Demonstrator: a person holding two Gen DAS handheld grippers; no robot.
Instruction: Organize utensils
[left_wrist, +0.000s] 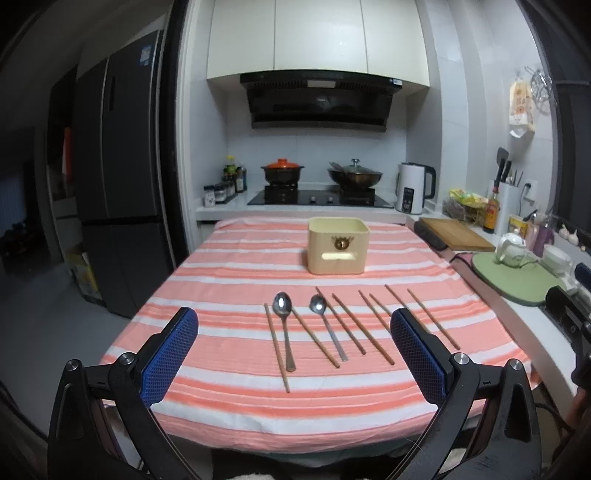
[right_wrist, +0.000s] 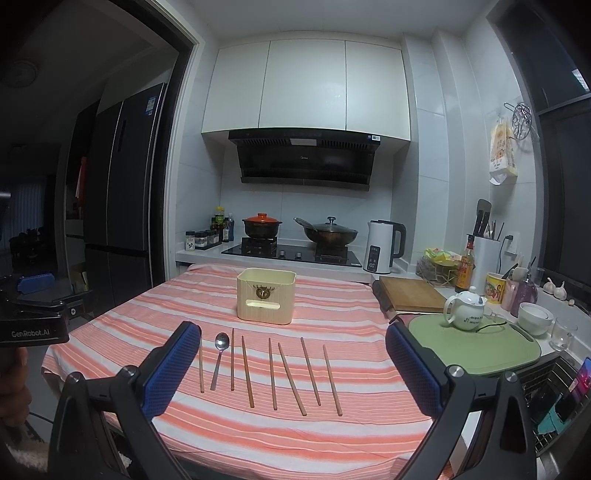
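Two metal spoons (left_wrist: 283, 325) (left_wrist: 325, 325) and several wooden chopsticks (left_wrist: 362, 328) lie in a row on the pink-and-white striped tablecloth (left_wrist: 236, 398). A cream utensil box (left_wrist: 338, 245) stands upright behind them. My left gripper (left_wrist: 293, 354) is open and empty, above the table's near edge, short of the utensils. In the right wrist view one spoon (right_wrist: 220, 354), the chopsticks (right_wrist: 291, 378) and the box (right_wrist: 266, 301) show. My right gripper (right_wrist: 293, 363) is open and empty, near the chopsticks. The other spoon is hidden behind its left finger.
A wooden cutting board (right_wrist: 412, 293) lies at the table's right. A green mat (right_wrist: 476, 345) holds a white teapot (right_wrist: 466, 310), with a bowl (right_wrist: 535, 317) and glass (right_wrist: 562, 334) beside it. The stove with pots (right_wrist: 291, 236) and a kettle (right_wrist: 382, 245) stand behind. A fridge (right_wrist: 122, 206) is on the left.
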